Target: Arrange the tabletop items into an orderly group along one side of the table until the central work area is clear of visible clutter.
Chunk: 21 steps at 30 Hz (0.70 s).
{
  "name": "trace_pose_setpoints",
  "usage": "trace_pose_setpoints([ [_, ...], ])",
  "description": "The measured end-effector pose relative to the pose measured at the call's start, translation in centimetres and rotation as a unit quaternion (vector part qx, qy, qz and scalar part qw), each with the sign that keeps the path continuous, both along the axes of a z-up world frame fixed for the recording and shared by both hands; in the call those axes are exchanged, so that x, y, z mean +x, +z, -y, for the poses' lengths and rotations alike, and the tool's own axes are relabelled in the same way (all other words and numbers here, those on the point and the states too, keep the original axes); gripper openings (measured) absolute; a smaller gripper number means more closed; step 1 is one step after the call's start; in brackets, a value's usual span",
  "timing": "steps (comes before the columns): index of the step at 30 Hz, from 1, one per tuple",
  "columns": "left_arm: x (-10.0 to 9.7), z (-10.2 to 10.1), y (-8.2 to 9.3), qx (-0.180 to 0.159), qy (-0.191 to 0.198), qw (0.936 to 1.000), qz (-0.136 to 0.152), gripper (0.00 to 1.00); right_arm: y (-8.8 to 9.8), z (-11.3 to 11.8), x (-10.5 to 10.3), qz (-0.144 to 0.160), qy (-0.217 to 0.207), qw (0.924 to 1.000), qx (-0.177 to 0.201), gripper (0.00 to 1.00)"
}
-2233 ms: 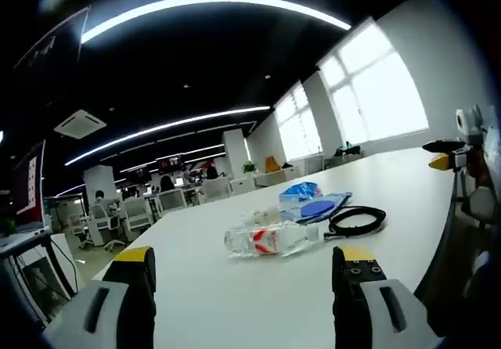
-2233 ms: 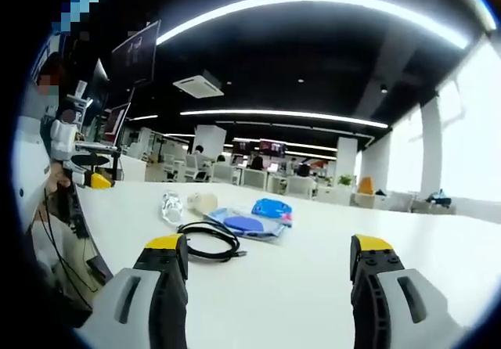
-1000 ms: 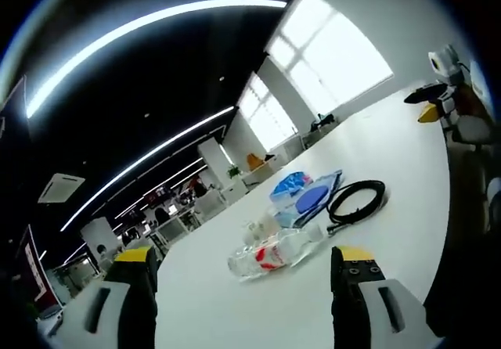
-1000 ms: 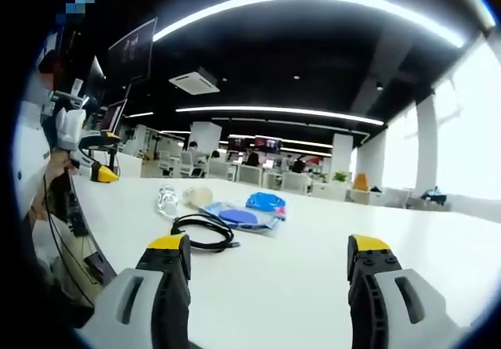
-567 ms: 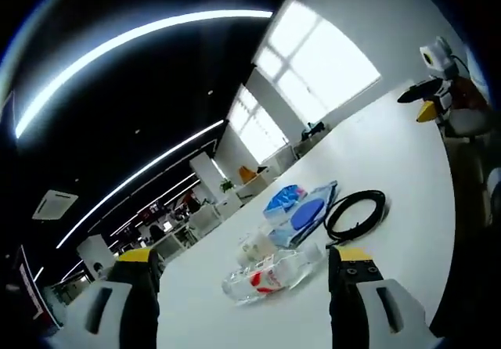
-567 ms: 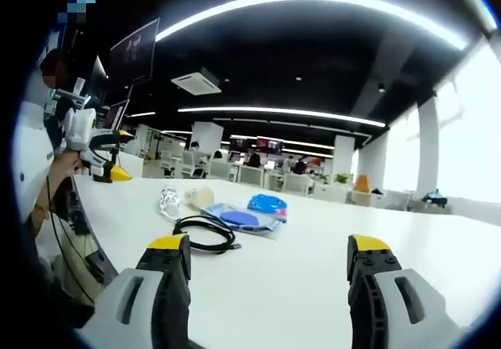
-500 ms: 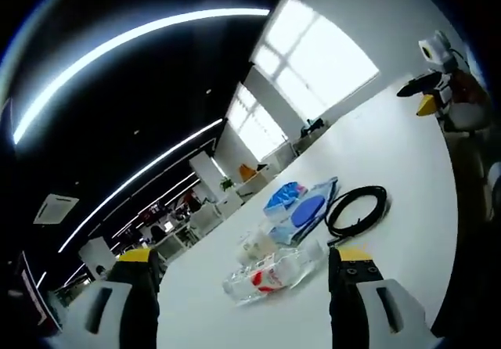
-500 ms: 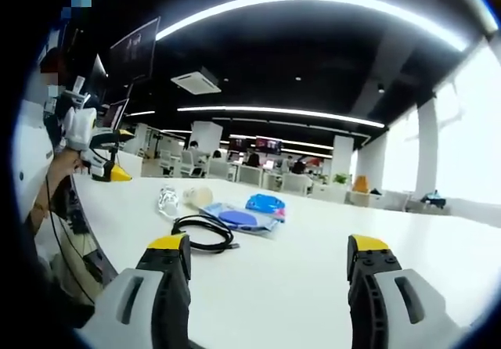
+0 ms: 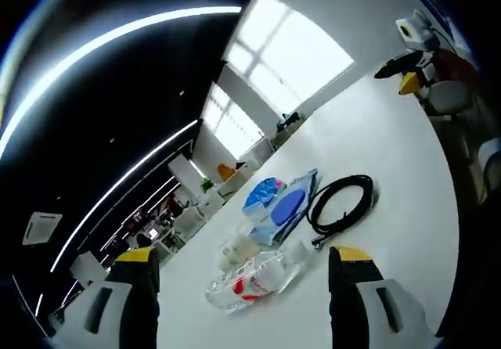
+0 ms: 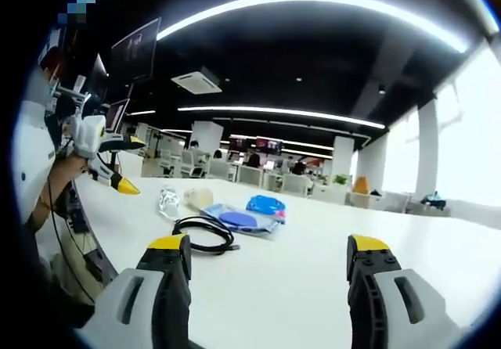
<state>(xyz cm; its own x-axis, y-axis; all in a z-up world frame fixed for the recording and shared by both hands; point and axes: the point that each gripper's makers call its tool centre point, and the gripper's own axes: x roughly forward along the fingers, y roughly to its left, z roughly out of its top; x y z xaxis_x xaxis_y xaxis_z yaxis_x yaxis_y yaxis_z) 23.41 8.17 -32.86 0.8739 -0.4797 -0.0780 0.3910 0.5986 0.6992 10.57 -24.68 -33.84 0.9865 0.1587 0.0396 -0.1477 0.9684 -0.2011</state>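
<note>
I can read no text in either view. The clear bottle [image 9: 254, 278] lying near the table's [image 9: 391, 177] left edge carries a red-and-white label, but its lettering is too small and blurred. The blue packets [image 10: 250, 216] show no legible print. Distant wall screens [image 10: 266, 144] glow unreadably.

Open-plan office: dark ceiling [image 10: 313, 59] with long light strips [image 10: 313, 1], bright windows [image 9: 290, 59], distant desks and chairs [image 10: 235, 173].

Left gripper [image 10: 117, 178] now tilted and lower, nearer the water bottle [image 10: 170, 203].
</note>
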Motion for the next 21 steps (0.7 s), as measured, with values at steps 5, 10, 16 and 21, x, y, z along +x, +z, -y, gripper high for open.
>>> trace_pose_setpoints([
  [5,0.8,0.2,-0.6,0.031,0.001,0.9994,0.017,0.84,-0.3,0.0,0.2,-0.003,-0.001,1.0,-0.002,0.79],
  [10,1.7,0.3,-1.4,0.046,0.009,0.9988,0.014,0.84,-0.9,0.1,0.2,-0.01,-0.001,1.0,-0.001,0.79],
  [16,2.3,1.2,-1.9,0.079,0.004,0.9967,0.017,0.84,-1.3,0.4,0.1,-0.014,-0.004,0.9999,0.003,0.79],
  [21,2.8,1.9,-2.2,0.093,0.005,0.9955,0.014,0.84,-1.6,0.8,-0.1,-0.014,-0.007,0.9999,0.005,0.78],
])
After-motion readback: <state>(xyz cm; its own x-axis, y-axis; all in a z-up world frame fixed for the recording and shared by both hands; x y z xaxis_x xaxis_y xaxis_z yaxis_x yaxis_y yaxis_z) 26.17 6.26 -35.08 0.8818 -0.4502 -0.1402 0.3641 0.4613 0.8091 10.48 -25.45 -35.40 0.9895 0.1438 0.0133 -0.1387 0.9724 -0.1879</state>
